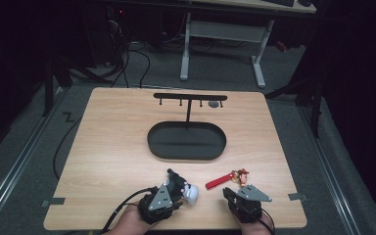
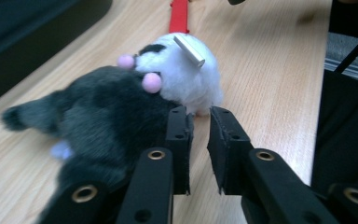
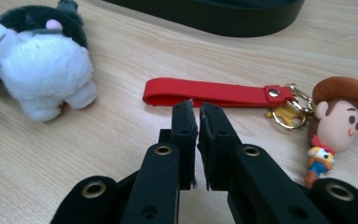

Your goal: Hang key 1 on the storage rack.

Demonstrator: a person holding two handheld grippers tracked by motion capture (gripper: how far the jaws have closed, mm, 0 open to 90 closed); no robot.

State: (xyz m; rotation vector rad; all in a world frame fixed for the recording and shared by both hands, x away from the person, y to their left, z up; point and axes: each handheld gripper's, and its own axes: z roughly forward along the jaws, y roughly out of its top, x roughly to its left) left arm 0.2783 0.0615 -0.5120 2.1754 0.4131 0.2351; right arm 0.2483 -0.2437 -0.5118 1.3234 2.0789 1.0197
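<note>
A black-and-white plush toy (image 1: 190, 192) with pink ears and a white tag lies near the table's front edge. My left gripper (image 1: 178, 195) is right beside it. In the left gripper view the jaws (image 2: 199, 112) stand a little apart with nothing between them, and the plush (image 2: 121, 107) rests against the left jaw's outer side. A keychain with a red strap (image 1: 218, 181) and a small cowboy figure (image 1: 243, 175) lies to the right. My right gripper (image 3: 196, 106) points at the red strap (image 3: 209, 92) from just short of it, jaws almost touching and empty. The plush (image 3: 42, 74) lies to its left.
A black stand with an oval base tray (image 1: 186, 141) and a hook bar (image 1: 190, 96) occupies the table's middle and back. A small grey object (image 1: 214, 104) sits by the bar's right end. The table's front edge is close under both hands.
</note>
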